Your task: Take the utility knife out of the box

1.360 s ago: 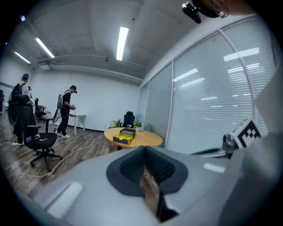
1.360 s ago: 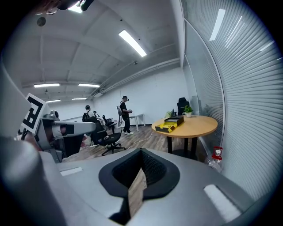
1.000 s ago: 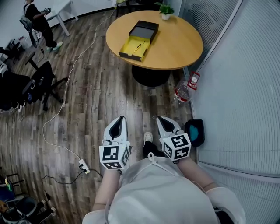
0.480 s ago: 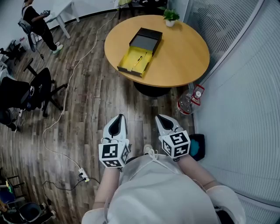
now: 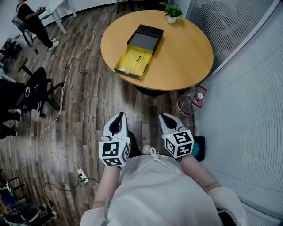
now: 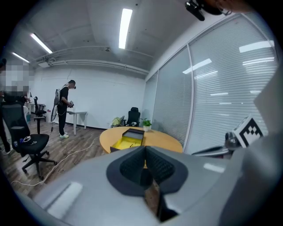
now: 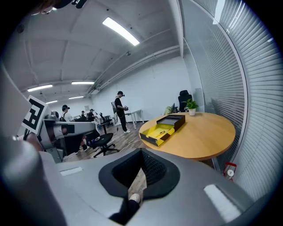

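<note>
An open black box (image 5: 135, 55) with a yellow lining lies on the round wooden table (image 5: 185, 53), well ahead of both grippers. A slim utility knife (image 5: 136, 59) rests in the yellow part; the box (image 7: 162, 128) and knife (image 7: 162, 132) also show in the right gripper view. The left gripper view shows the box (image 6: 128, 140) far off. My left gripper (image 5: 120, 115) and right gripper (image 5: 165, 115) are held side by side over the wooden floor, short of the table. Both are shut and hold nothing, left gripper (image 6: 144, 150) and right gripper (image 7: 141, 153) alike.
A water bottle with a red handle (image 5: 189, 102) stands on the floor by the table's base. A potted plant (image 5: 172, 12) sits at the table's far edge. A glass wall with blinds (image 5: 247, 97) runs along the right. An office chair (image 5: 37, 88), a cable and a power strip (image 5: 82, 176) lie to the left.
The person has walked toward the table, carrying both grippers forward together. The table and box now sit nearer and lower in the head view. Both grippers stayed shut.
</note>
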`<state>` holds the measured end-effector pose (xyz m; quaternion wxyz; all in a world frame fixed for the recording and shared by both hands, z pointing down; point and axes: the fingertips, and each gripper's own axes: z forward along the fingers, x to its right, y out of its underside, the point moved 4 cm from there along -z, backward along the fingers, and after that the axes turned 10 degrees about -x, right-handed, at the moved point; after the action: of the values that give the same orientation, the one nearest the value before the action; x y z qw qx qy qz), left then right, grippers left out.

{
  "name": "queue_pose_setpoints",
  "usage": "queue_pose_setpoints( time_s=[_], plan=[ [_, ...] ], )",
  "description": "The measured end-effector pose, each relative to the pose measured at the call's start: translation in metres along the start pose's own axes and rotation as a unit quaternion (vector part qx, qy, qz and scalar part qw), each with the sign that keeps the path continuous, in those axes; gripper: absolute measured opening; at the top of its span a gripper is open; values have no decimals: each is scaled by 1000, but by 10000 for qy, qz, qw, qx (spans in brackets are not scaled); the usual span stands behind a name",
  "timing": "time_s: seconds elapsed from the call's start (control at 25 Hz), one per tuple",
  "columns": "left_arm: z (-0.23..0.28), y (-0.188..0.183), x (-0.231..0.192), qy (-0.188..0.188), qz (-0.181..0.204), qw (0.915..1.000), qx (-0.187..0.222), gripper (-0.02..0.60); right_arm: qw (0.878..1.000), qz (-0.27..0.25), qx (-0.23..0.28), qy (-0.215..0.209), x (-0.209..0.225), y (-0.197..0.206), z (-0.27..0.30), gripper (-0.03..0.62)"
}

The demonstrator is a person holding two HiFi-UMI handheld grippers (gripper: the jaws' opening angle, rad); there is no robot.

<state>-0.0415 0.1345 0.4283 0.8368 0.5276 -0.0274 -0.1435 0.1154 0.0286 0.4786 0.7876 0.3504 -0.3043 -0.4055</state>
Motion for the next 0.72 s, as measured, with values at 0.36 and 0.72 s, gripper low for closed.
queue_pose_setpoints(
  time_s=[0.36,0.72],
  plan=[
    [70,-30,-35,306,116,9994,-58,6,9993,201,52,295,27,-36,55,0],
    [160,-86,-95,838,312,9958,-195,6,9956,529,23,775,42,-97,129,0]
  ],
)
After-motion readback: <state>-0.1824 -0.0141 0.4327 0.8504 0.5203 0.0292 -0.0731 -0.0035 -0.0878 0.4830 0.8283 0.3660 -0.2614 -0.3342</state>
